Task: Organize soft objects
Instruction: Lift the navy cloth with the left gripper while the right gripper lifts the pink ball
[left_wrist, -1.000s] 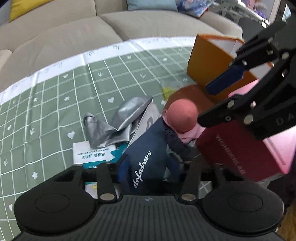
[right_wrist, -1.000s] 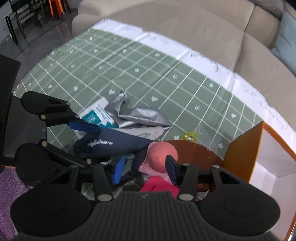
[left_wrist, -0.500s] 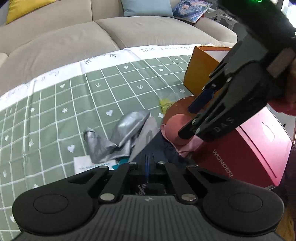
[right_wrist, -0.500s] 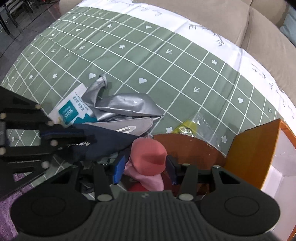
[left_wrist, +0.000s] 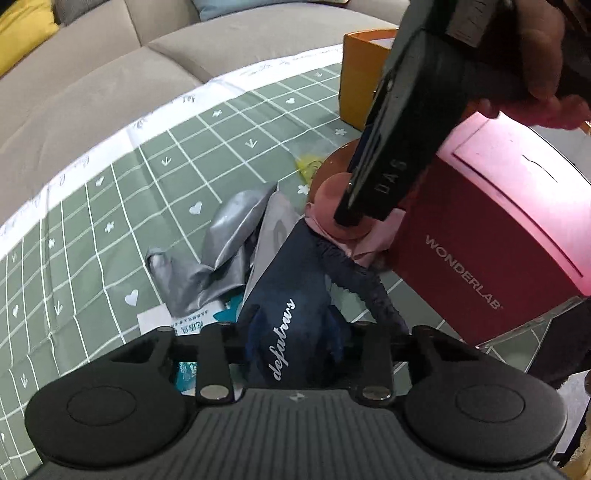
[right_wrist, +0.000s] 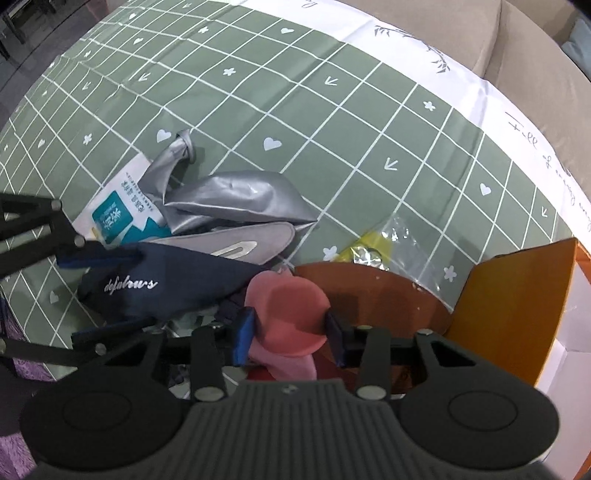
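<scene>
A navy blue cloth pouch (left_wrist: 291, 314) with white script lies on the green checked cloth, also seen in the right wrist view (right_wrist: 159, 284). My left gripper (left_wrist: 295, 332) is open, one finger on each side of the pouch's near end. A pink soft ball (right_wrist: 286, 312) with a pale pink cloth (left_wrist: 373, 243) under it sits between the fingers of my right gripper (right_wrist: 290, 328), which is shut on it. In the left wrist view the right gripper (left_wrist: 354, 218) presses down on the ball (left_wrist: 332, 188).
A crumpled silver bag (right_wrist: 236, 199), a grey flat pouch (right_wrist: 240, 247), a white and teal packet (right_wrist: 118, 214) and a clear wrapper (right_wrist: 384, 243) lie on the cloth. A red WONDERLAB box (left_wrist: 491, 236), an orange box (right_wrist: 517, 314) and a brown disc (right_wrist: 373, 295) stand right. The sofa (left_wrist: 110, 92) is behind.
My left gripper opened again and moved forward around the navy pouch. My right gripper lowered over the pink ball and closed on it.
</scene>
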